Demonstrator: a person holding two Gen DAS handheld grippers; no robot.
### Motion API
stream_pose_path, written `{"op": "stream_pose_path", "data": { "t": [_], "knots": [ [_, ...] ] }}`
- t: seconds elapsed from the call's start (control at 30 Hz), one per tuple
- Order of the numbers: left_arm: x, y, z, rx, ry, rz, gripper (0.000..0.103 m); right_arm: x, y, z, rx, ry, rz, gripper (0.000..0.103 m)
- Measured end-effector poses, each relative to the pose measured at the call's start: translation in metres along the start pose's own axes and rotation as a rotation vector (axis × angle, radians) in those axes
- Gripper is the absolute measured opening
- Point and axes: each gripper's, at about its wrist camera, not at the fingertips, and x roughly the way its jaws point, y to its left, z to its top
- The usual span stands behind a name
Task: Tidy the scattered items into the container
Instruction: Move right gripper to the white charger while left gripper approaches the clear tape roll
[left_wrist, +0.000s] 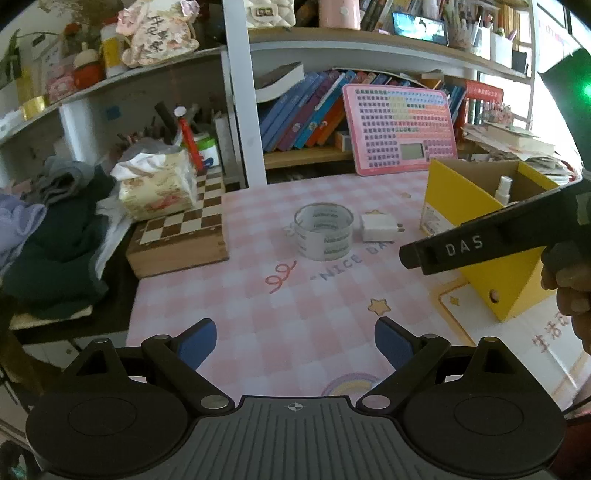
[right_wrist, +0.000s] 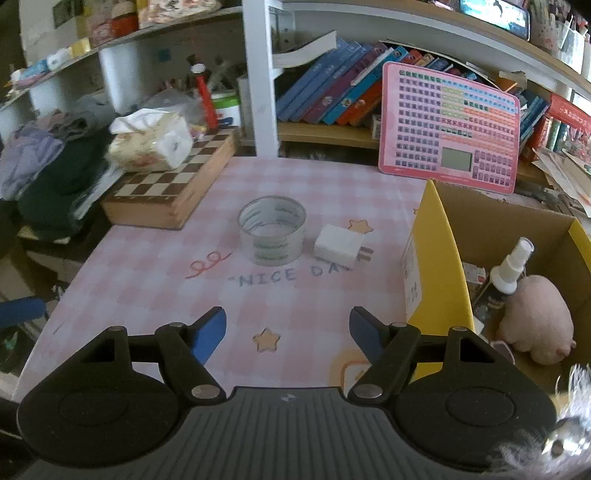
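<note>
Looking forward along two hand-held tongs over a pink checked desk mat (right_wrist: 295, 177). The left gripper (left_wrist: 295, 345) has its blue-padded fingers (left_wrist: 197, 345) spread wide apart with nothing between them, hanging above the mat. The right gripper (right_wrist: 287, 332) also stands spread, its pads clear of everything, with only a small printed star on the mat showing in the gap.

Ahead of both tongs, roughly centred between the fingers, a roll of clear tape (right_wrist: 272, 229) stands on the mat with its hole facing up. Just to the right of the roll lies a white charger plug (right_wrist: 339, 246), its metal prongs pointing right; whether roll and plug touch is hard to tell.

Further right of the plug, well to the right of the right tongs' fingers, sits the container, a yellow cardboard box (right_wrist: 436, 258) with an open top. Inside it, in the right wrist view, are a white spray bottle (right_wrist: 511, 269) and a pink plush toy (right_wrist: 539, 317) lying beside it.

In the left wrist view the body of the right tongs reaches in from the right edge, in front of the box, with a hand (left_wrist: 569, 291) gripping it.

Ahead and to the left of both tongs, a wooden chessboard box (right_wrist: 173, 184) lies at the mat's edge with a tissue pack (right_wrist: 151, 142) on top. A pink keyboard-style toy (right_wrist: 450, 127) leans against the bookshelf behind the mat.
</note>
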Motion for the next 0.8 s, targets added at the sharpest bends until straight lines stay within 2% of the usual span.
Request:
{"op": "stream_pose_path", "data": {
  "t": [0.43,0.8],
  "knots": [
    [0.074,0.003,0.027,0.018,-0.014,-0.011,0.095,0.052,-0.006,0.036,0.012,0.003,-0.082,0.073],
    [0.138,-0.007,0.046,0.061,-0.041,-0.077,0.095,0.084,-0.021,0.054,0.033,0.024,-0.097,0.073]
  ]
}}
